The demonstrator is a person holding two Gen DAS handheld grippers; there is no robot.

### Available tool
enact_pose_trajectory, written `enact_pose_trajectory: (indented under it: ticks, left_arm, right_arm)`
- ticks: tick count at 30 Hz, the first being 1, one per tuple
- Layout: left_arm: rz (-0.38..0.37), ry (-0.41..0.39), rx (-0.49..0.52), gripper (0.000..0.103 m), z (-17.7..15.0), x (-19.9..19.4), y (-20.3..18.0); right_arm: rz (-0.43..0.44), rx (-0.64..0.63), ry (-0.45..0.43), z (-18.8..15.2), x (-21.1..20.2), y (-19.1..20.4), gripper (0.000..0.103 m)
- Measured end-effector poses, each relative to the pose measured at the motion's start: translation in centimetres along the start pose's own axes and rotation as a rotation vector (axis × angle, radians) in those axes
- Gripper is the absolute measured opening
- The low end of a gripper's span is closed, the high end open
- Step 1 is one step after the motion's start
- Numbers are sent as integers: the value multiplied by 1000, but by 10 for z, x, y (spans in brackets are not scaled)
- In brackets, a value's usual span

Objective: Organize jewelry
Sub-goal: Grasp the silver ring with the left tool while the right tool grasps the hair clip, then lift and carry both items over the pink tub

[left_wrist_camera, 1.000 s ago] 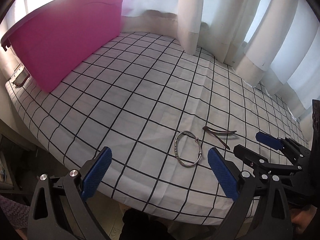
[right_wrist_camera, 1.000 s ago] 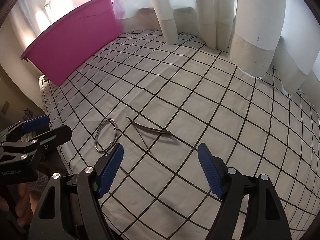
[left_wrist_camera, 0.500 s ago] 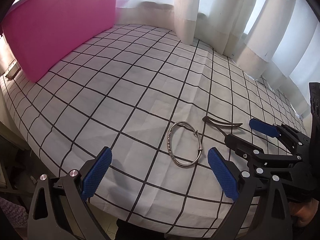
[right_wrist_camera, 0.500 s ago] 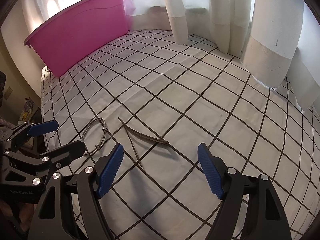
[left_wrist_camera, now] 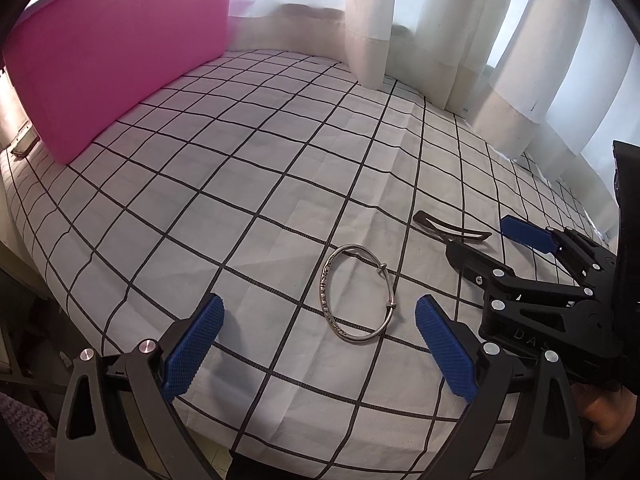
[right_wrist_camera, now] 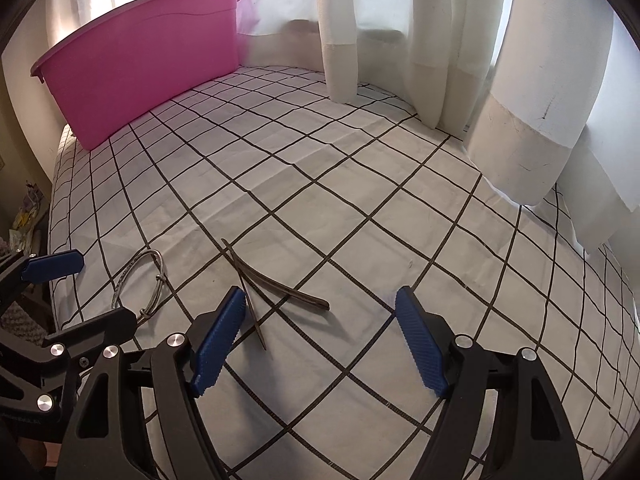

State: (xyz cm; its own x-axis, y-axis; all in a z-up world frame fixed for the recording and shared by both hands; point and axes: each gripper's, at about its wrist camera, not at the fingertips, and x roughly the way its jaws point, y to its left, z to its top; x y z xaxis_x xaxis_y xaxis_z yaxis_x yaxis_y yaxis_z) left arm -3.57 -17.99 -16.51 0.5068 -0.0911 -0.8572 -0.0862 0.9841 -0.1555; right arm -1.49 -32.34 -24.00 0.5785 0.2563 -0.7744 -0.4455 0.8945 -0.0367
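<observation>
A silver bangle (left_wrist_camera: 357, 293) lies flat on the checked cloth (left_wrist_camera: 248, 184), just ahead of my open, empty left gripper (left_wrist_camera: 320, 354). It also shows in the right wrist view (right_wrist_camera: 140, 282). A dark brown hair clip (right_wrist_camera: 272, 286) lies to the bangle's right, just ahead of my open, empty right gripper (right_wrist_camera: 320, 344); its left pad (right_wrist_camera: 218, 340) is close to the clip's thin prong. In the left wrist view the clip (left_wrist_camera: 450, 230) is partly hidden behind the right gripper (left_wrist_camera: 500, 244). A pink bin (right_wrist_camera: 140, 60) stands at the far left.
White curtains (right_wrist_camera: 500, 80) hang along the far and right sides, their hems resting on the cloth. The table's near edge (left_wrist_camera: 248, 436) runs just under my left gripper. The pink bin also shows in the left wrist view (left_wrist_camera: 112, 52).
Both grippers have moved forward and lower toward the jewelry; the bangle and the clip now look larger and nearer. Neither item has moved, and both grippers stay open.
</observation>
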Motion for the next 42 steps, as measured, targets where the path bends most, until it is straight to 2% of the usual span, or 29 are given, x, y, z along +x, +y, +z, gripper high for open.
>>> enact_pose_trajectory:
  ticks: [6,10,11,13,16,17,18,19,20,22,31,42]
  left_arm:
    - [42,-22,22,95,1,7,-7]
    - [114,-56,71,91,-2,11,-16]
    - [108,-75,82,87,-4,10,-18]
    - [102,-97,101,71,-6,7,-23]
    - [86,-113,122,54,-8,4,-30]
    - [82,-116,127,51,-9,3,-32]
    - [78,-119,132,42,-9,3,-33]
    - [78,-119,134,41,-9,3,-34]
    - [75,-119,131,41,-8,3,-34]
    - [70,-119,129,40,-8,3,-34]
    - [54,-118,101,40,-7,-4,-25]
    - [43,-140,65,40,11,-28,-11]
  right_arm:
    - [-11,22,-3,5,3,-7,73]
    - [-12,25,-5,6,4,-7,73]
    - [-11,24,-6,6,4,-8,73]
    - [-11,26,-7,7,4,-8,73]
    - [-11,24,-8,7,4,-8,72]
    - [-9,21,-11,8,4,-7,68]
    - [-10,15,-15,7,2,-7,64]
    - [-10,13,-21,7,1,-6,56]
    - [-12,12,-26,7,0,-5,46]
    - [-18,7,-32,7,-1,-2,33]
    - [13,51,-40,6,-4,-4,31]
    - [38,84,-45,12,-21,2,31]
